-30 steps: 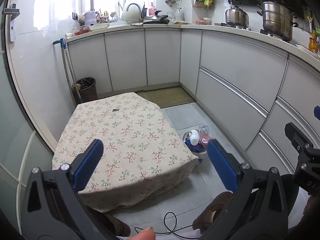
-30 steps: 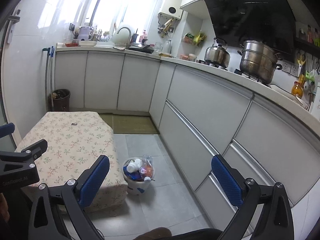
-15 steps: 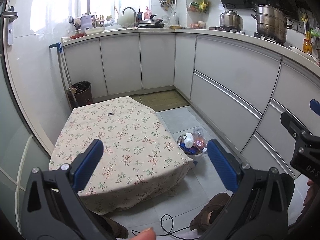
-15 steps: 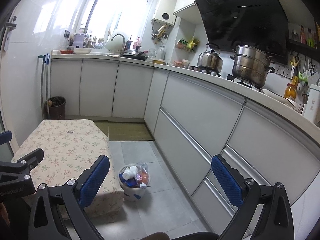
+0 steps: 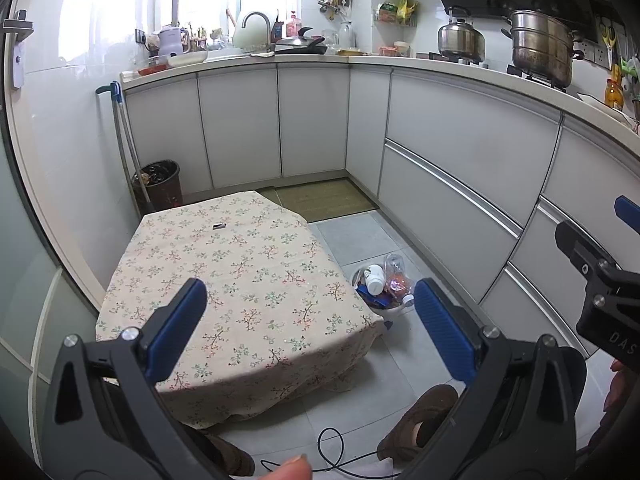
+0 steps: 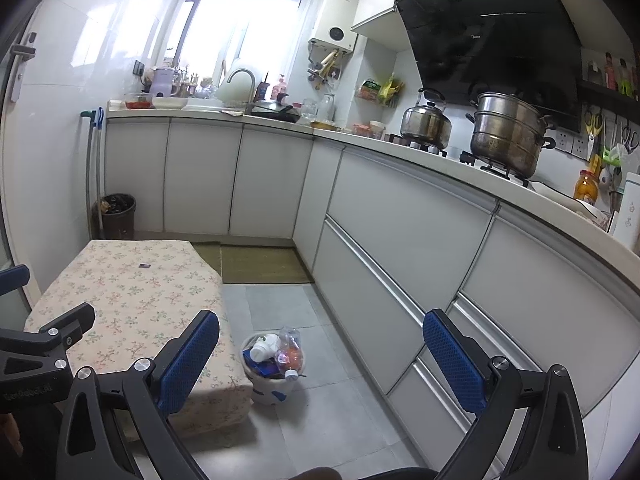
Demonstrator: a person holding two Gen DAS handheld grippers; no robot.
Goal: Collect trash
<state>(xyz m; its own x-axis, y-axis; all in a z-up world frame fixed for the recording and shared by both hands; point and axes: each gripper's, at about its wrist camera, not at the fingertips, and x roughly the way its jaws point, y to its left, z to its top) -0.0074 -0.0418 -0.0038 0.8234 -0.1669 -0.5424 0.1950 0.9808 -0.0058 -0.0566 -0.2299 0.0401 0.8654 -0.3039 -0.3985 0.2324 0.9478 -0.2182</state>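
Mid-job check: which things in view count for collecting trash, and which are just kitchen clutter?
For the job: white trash bucket full of bottles, small dark scrap on the floral tablecloth, dark bin.
Just about: kettle, steamer pot, floor mat.

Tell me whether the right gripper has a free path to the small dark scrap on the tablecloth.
Probably yes: the right gripper is open and empty, and nothing stands on the tablecloth around the scrap.

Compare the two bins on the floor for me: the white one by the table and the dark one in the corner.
The white bin is pale and heaped above its rim with bottles; the dark bin is brown-black, its contents barely topping the rim. The white bin stands beside the clothed table, near both claws; the dark bin sits far back against the cabinets. Both stand upright, lidless.
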